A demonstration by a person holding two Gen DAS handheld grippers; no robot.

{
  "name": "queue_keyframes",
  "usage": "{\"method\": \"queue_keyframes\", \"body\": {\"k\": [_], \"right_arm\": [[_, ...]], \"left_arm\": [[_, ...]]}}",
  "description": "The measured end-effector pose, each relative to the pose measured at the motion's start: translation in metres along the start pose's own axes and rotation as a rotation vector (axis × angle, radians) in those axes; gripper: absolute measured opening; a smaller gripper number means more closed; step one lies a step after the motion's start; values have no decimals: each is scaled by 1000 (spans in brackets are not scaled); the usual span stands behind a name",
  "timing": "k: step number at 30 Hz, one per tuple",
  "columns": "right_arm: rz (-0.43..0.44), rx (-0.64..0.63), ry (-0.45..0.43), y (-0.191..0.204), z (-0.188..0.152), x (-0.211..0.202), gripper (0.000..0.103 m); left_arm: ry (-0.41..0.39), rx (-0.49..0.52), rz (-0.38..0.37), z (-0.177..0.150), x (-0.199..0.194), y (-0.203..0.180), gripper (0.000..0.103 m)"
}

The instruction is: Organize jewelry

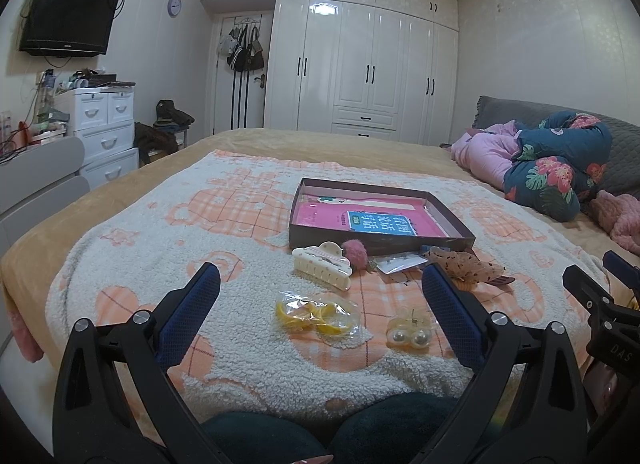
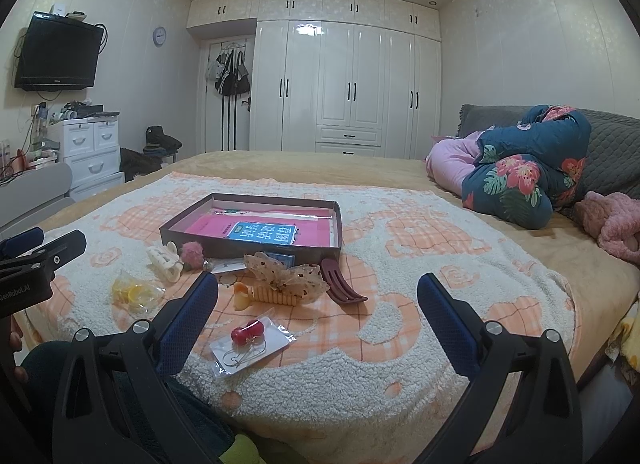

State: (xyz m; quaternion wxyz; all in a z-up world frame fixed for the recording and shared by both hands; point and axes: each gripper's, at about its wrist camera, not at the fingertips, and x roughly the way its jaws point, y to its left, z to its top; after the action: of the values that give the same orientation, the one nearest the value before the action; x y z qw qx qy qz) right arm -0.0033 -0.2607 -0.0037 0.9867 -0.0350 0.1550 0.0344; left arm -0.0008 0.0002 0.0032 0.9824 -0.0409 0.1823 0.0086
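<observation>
hovering wide-jawed: left gripper (image 1: 320, 284), right gripper (image 2: 318, 292), above blanket (image 2: 400, 344).

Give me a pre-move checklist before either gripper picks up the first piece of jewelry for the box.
1. Left gripper open and holding nothing: ok.
2. Right gripper open and holding nothing: ok.
3. Box open, lid off: ok.
4. Free room in the box: not ok, a pink book covers most of its floor.
5. Cherry earrings card lying unobstructed near the right gripper: ok.
6. Bag of yellow pieces and pearl earrings lying apart from each other between the left fingers: ok.
</observation>
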Motion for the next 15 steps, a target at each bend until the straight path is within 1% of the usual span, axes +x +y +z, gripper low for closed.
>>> {"method": "queue_keyframes", "body": {"k": [15], "right_arm": [[-1, 0, -3, 0, 2, -2, 97]], "left_arm": [[-3, 1, -1, 2, -3, -2, 92]]}}
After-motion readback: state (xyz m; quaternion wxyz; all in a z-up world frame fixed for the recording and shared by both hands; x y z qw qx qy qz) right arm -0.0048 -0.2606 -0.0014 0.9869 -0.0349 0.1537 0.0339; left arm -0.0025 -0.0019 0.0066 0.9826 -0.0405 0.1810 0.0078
